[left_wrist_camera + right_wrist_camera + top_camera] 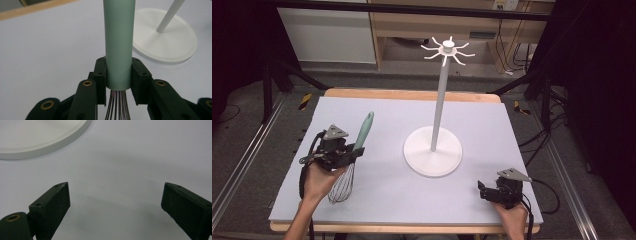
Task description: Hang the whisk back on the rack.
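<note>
I find no text, label, brand, number or sign that I can read here. My whisk has a plain green handle with no marking, and the white hook stand beside it is blank on base and pole. Behind the hook stand, on the wooden shelving, there are small pale patches that may be stickers, but they are too small and blurred to read.

Pale green whisk handle, white stand, lavender-grey table.
</note>
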The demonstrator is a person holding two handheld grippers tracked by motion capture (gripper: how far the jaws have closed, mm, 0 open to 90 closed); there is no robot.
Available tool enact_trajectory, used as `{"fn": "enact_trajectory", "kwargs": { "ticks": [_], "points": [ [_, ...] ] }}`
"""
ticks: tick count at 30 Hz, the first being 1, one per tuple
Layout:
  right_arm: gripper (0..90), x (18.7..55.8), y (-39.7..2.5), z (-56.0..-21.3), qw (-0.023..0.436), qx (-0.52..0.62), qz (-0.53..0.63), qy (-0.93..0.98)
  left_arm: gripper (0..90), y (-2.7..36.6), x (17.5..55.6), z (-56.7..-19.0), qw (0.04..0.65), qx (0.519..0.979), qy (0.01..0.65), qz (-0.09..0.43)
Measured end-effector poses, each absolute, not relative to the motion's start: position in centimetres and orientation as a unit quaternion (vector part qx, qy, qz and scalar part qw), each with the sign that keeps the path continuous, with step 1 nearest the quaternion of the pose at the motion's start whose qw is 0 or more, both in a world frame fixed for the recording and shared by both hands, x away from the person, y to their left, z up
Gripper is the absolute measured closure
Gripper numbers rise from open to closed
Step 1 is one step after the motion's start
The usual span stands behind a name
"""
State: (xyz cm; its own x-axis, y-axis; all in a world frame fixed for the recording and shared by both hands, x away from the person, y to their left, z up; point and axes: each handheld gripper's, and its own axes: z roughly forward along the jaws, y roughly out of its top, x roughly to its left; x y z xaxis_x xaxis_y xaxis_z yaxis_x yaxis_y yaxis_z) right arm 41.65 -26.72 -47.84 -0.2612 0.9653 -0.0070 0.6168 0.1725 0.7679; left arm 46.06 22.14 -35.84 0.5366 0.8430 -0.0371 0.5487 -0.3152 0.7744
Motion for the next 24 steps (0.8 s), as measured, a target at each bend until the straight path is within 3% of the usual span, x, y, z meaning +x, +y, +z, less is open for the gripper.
{"fn": "enact_trajectory", "kwargs": {
  "ticks": [12, 24],
  "points": [
    [9.0, 41.6, -26.7, -47.9, 0.261, 0.549, 0.336, 0.72, 68.6, 22.9, 43.6, -33.5, 0.478, 0.733, 0.411, 0.257],
    [9.0, 41.7, -26.7, -47.9, 0.261, 0.549, 0.335, 0.719, 68.5, 23.4, 42.7, -31.8, 0.538, 0.688, 0.396, 0.283]
  ]
}}
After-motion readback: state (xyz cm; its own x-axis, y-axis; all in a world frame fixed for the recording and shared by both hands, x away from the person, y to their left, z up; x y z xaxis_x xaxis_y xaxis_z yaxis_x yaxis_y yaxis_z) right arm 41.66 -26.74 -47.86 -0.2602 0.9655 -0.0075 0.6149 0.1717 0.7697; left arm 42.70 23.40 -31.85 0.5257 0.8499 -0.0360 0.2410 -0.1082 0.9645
